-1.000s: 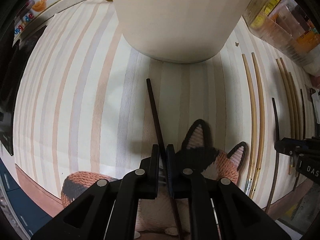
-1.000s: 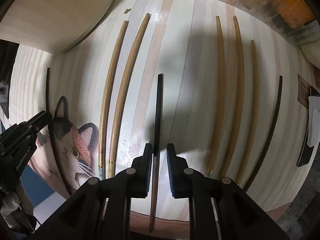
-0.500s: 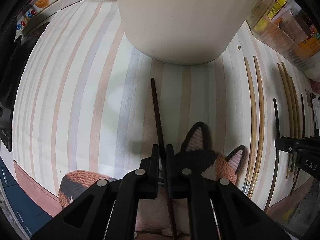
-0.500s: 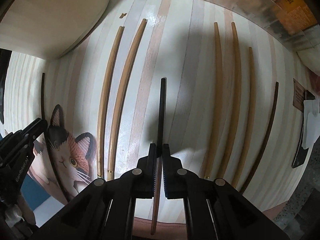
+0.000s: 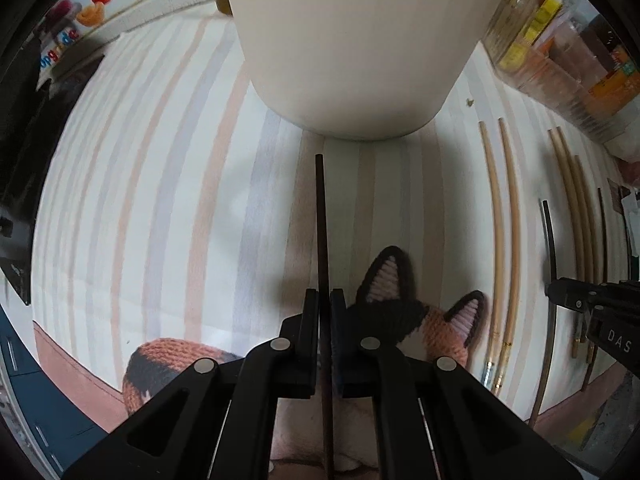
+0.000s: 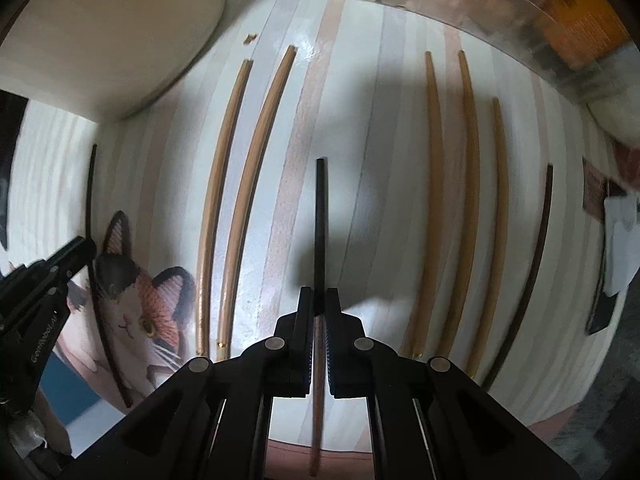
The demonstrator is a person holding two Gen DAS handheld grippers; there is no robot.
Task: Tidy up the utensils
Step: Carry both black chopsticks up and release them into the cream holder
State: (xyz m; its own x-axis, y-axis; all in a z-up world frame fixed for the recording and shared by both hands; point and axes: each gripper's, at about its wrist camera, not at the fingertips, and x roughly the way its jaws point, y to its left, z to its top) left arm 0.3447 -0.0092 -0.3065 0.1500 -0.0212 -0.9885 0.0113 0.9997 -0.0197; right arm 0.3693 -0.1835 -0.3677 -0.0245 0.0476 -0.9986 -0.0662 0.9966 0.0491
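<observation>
left gripper (image 5: 325, 304): clamped on dark chopstick (image 5: 321, 216), just before white container (image 5: 352, 40)
right gripper (image 6: 319, 300): pinching black chopstick (image 6: 320, 220)
surface: striped mat (image 6: 360, 160)

Soft, even indoor light falls from above. Each tool casts a blurred dark shadow on the striped worktop (image 6: 360, 128), with a glossy glare patch near the top of the right view. Both views bow strongly at the edges, where black corners close in. The containers (image 6: 500, 8) along the right view's top rim are smeared and unsharp.
</observation>
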